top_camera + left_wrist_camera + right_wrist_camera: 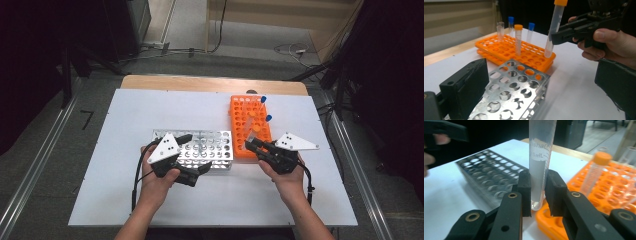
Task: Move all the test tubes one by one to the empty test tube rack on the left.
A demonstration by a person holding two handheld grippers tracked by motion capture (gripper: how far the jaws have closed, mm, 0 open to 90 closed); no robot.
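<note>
Right tool [538,192] clamps orange-capped tube [540,157] upright above orange rack [554,225].

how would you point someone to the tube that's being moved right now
Start at the orange rack on the right half of the white table. Just above its near end, the right gripper has its jaws clamped on a clear tube with an orange cap. It alone hangs in the air; the other tubes stand in rack holes.

A clear plastic tube [540,165], a glossy orange plastic rack [506,47] and a shiny perforated metal rack [514,92] on a matt white tabletop [130,115].
</note>
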